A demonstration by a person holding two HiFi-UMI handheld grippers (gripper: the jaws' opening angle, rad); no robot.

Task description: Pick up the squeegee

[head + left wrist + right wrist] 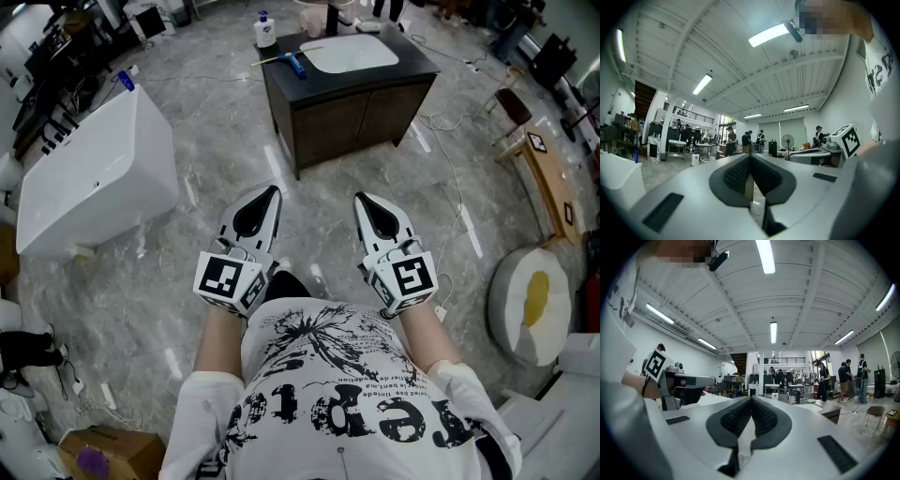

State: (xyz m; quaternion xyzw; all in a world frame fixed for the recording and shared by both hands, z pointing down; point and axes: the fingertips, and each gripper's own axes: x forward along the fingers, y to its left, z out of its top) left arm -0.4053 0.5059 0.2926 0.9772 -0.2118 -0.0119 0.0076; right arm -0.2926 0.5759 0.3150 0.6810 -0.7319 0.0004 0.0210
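Judging the squeegee, upper centre, light and stiff: grip its yellow handle. Your left gripper and right gripper sit closed, empty.

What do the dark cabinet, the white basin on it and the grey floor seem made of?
The dark brown cabinet looks like matt wood or veneer: panelled doors. The white rounded basin in its top seems glazed ceramic, smooth and bright, possibly resin. The grey floor looks like polished marble or marble-look tile: pale veins, streaks of reflected light.
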